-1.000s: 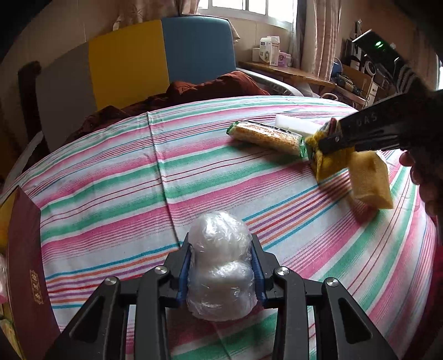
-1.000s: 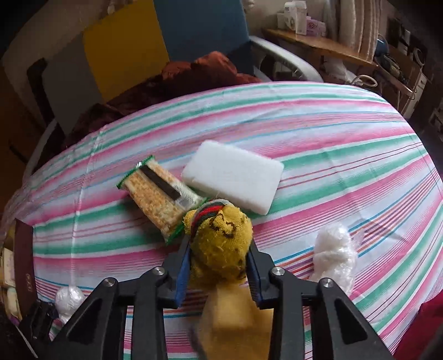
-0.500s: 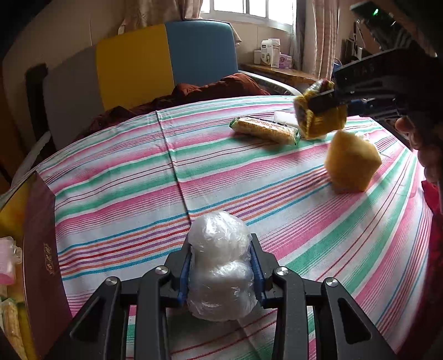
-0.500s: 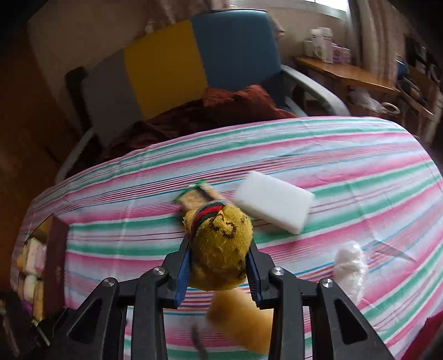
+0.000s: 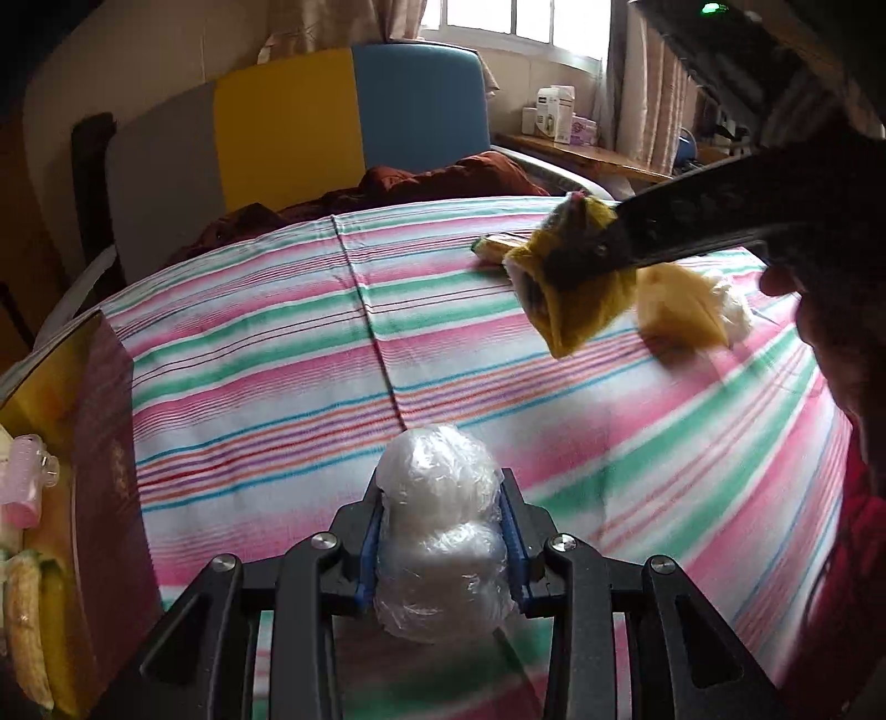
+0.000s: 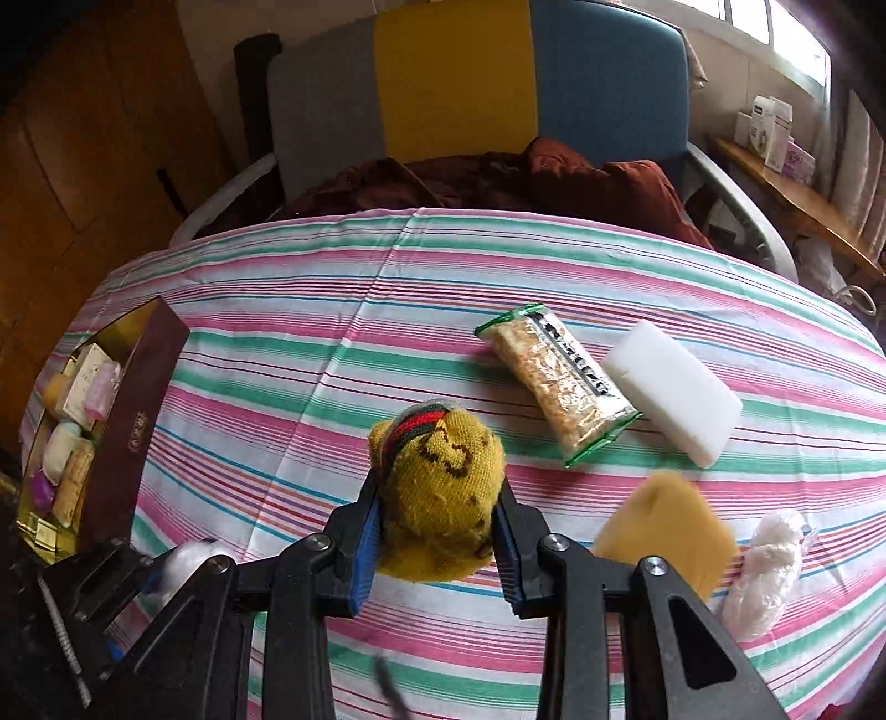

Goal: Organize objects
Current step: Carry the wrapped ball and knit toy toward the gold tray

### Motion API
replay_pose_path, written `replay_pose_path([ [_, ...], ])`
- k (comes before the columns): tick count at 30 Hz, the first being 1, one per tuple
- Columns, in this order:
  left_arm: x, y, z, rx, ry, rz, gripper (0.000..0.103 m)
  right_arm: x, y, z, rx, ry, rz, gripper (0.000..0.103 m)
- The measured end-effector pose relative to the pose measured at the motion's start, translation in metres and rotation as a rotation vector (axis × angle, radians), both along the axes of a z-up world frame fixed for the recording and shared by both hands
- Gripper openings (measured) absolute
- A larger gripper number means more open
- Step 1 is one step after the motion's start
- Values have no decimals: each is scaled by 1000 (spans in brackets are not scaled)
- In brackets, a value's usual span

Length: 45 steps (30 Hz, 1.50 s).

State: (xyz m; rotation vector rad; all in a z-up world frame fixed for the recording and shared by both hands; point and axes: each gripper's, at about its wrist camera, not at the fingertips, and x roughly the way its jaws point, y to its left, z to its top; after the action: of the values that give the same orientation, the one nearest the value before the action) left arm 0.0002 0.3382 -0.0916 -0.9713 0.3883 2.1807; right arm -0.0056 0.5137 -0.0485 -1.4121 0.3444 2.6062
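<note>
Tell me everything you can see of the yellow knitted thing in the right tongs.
The yellow knitted thing looks like a rolled sock of mustard wool with brown markings and a red, green and dark striped band at its top. It is bunched into a lump, pinched from both sides between the blue pads of the right tongs, and held clear above the striped tablecloth. In the left view its open end shows.

Left wrist camera sitting just behind left tool (image 5: 440, 531), looking forward and down across striped desk (image 5: 266, 387) toward chair (image 5: 343, 116) and window (image 5: 515, 22); right tool (image 5: 576, 266) entering from right.

Right wrist camera sitting just behind right tool (image 6: 440, 509), facing down over desk (image 6: 288, 343) toward same chair (image 6: 498, 83); left tool (image 6: 133, 576) showing at lower left.

Both views sharing desk, chair, maroon box (image 5: 105, 476) (image 6: 138, 404).
</note>
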Motion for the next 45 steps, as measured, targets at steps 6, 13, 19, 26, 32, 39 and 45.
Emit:
replay_pose_path([
  [6,16,-12,29,49,46,-21,36,-1,4,-7,26,-36,-20,35],
  [13,27,-34,62,92,104,-4,36,-2,7,-13,55,-83,-39,35],
  [19,23,-61,78,124,118,48,36,-3,7,-17,80,-115,-61,35],
  [26,11,-96,87,150,124,118,36,-5,-8,-16,99,-152,-70,35],
  [32,2,-114,86,167,102,170,37,-9,-41,-13,90,-164,-30,35],
  [39,-5,-133,83,175,84,208,37,-11,-75,-11,32,-151,-12,35],
  [45,-11,-148,79,177,66,235,37,-4,-103,-6,-47,-86,-29,35],
])
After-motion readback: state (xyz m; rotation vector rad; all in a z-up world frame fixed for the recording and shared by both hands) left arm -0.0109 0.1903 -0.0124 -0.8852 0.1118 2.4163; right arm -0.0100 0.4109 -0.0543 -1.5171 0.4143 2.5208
